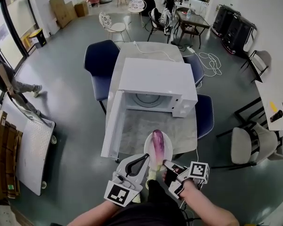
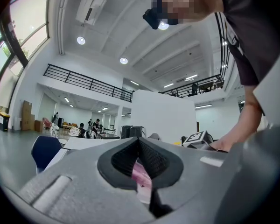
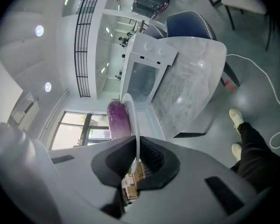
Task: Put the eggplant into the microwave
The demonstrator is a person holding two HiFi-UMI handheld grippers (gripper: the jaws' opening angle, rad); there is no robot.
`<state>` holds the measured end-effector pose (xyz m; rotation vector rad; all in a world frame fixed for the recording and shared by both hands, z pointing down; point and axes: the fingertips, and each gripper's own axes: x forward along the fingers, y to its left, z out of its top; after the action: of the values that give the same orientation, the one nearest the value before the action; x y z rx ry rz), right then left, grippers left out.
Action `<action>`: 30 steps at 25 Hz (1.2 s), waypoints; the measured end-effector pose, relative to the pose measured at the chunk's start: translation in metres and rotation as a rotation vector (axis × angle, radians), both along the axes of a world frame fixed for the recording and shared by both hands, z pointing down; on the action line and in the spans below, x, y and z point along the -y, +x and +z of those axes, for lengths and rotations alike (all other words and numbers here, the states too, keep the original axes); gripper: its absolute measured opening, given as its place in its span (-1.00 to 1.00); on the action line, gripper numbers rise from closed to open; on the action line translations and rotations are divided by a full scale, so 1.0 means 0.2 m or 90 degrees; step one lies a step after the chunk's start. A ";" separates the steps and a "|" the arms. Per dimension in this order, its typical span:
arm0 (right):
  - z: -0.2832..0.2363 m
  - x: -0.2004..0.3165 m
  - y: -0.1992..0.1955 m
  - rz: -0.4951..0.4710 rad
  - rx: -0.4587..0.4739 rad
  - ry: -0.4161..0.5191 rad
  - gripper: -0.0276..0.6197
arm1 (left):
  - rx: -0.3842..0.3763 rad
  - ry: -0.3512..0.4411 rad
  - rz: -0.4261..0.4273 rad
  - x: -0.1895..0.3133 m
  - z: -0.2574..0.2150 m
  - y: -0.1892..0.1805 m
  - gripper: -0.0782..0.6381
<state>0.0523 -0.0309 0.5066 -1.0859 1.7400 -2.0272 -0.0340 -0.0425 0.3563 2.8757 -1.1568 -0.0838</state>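
A purple eggplant (image 1: 157,142) lies on a white plate (image 1: 166,148) held just off the near edge of the grey table (image 1: 132,131). Beyond it the white microwave (image 1: 153,86) stands with its door (image 1: 114,124) swung open to the left and its cavity facing me. My left gripper (image 1: 145,160) is shut on the plate's near-left rim, and pink eggplant (image 2: 140,175) shows between its pads. My right gripper (image 3: 137,157) is shut on the plate (image 3: 134,125) edge, with the eggplant (image 3: 117,118) just left of the rim and the microwave (image 3: 147,73) ahead.
Blue chairs stand at the table's left (image 1: 100,62) and right (image 1: 205,114). A white cable (image 1: 153,51) runs over the table behind the microwave. A white folding table (image 1: 33,149) lies at the left, and a cable (image 3: 266,83) trails over the floor.
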 end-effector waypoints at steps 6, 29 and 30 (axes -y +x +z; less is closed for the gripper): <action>0.09 0.38 0.07 -0.040 0.010 -0.018 -0.86 | 0.008 -0.013 -0.040 0.34 0.05 0.09 -0.76; 0.52 1.15 0.01 -0.020 -0.015 -0.050 -0.86 | 0.002 -0.061 -0.089 1.00 0.35 0.10 -0.76; 0.54 1.18 0.00 -0.012 -0.015 -0.048 -0.86 | -0.004 -0.062 -0.091 1.02 0.37 0.09 -0.76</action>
<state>0.0522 -0.2661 0.6153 -1.1251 1.7042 -2.1147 -0.0157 -0.2473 0.4308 2.7049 -1.3246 -0.0392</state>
